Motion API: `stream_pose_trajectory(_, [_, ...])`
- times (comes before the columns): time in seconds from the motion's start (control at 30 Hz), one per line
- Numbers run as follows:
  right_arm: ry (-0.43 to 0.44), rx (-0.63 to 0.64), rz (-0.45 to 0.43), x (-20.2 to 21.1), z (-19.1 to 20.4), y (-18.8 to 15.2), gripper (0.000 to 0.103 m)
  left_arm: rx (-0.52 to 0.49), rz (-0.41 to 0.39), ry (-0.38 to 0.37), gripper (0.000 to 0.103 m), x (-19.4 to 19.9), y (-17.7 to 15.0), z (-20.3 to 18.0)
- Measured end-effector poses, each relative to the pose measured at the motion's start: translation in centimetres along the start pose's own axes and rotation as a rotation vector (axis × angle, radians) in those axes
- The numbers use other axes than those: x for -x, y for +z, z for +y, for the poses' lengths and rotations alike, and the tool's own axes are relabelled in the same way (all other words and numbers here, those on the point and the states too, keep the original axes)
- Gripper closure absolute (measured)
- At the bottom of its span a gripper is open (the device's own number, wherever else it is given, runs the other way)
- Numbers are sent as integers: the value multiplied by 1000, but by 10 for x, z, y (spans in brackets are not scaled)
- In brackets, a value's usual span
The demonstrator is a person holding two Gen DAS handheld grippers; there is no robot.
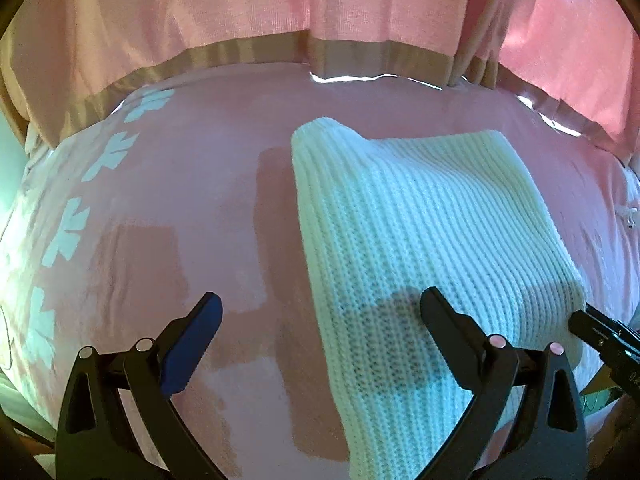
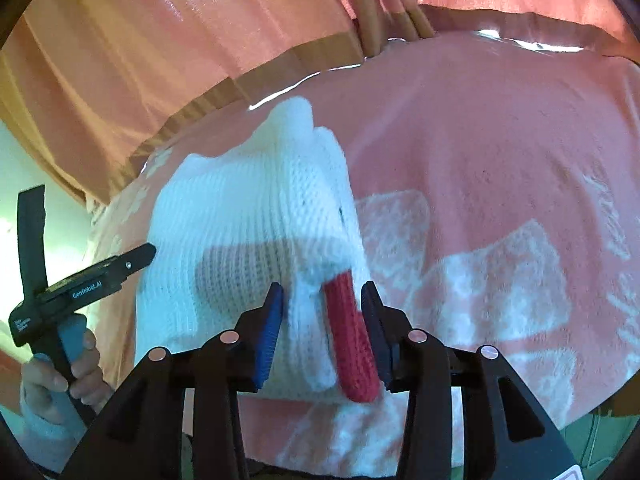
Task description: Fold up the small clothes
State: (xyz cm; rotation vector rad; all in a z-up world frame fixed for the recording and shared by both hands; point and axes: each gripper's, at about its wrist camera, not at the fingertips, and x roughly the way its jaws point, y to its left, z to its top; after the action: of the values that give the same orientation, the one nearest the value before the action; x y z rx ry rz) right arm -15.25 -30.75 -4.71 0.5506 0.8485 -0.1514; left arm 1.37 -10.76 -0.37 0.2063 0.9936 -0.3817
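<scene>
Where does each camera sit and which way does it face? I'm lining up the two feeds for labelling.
Left wrist: sits on the left gripper, looks forward over the pink blanket toward the curtain; its open fingers and the right gripper's tip show.
Right wrist: sits on the right gripper, looks along the white knitted garment with its red trim between the fingers; the left hand holding its gripper shows.
Shared: garment, blanket, curtain.

white ribbed knit garment | folded, lying flat on pink bedspread | red knit trim at near edge
</scene>
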Motion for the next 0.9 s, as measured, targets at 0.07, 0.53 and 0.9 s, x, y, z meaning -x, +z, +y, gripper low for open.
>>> stream_pose_trajectory(0.07, [13,6,8,0,6,-3,63,11,0,-19,6,4,-3,0])
stream_pose_trajectory(0.53, [-51,30,86,-8,9,-42,93,19,217,-211,32,-18,-67,-11])
stream_pose_trajectory(0.9, [-70,98,-37,36,22,-17,37,-8,28,-152,14,45,-39,-22])
